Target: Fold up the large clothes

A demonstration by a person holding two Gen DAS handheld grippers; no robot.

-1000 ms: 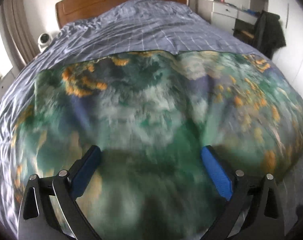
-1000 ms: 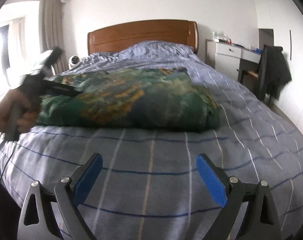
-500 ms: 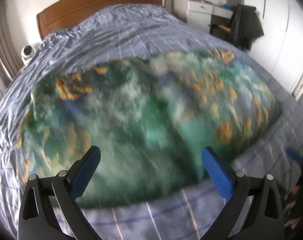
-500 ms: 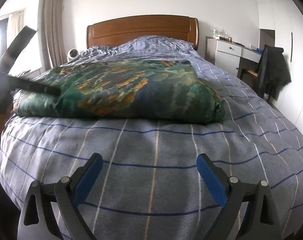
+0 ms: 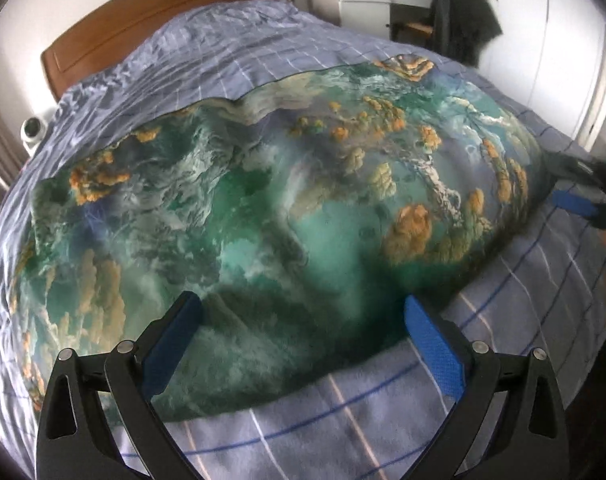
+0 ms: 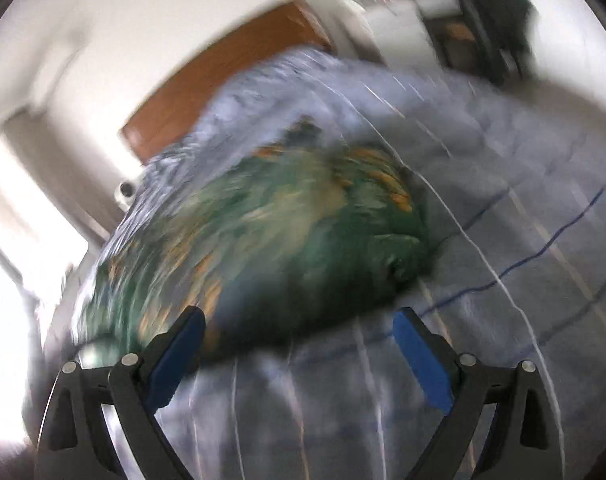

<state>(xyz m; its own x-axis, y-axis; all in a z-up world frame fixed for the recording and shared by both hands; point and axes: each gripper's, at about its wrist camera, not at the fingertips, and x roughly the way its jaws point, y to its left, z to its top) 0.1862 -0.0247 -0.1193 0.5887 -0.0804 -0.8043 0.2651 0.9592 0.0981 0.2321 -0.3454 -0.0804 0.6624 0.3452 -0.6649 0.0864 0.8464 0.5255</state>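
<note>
Overhead, left gripper (image 5: 299, 332) jaws wide, empty, right gripper (image 6: 297, 340) seemingly likewise, above quilt (image 5: 271, 208).

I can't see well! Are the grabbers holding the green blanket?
Left gripper: open, holding nothing.
Right gripper: open, holding nothing.

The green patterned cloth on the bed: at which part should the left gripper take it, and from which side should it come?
Probably the near edge of the green patterned cloth, where the puffy folded bundle ends on the bed cover. That rounded edge lies right before the open left gripper, so coming in low from the foot of the bed, jaws astride it, looks simplest. The open right gripper faces the right corner.
</note>
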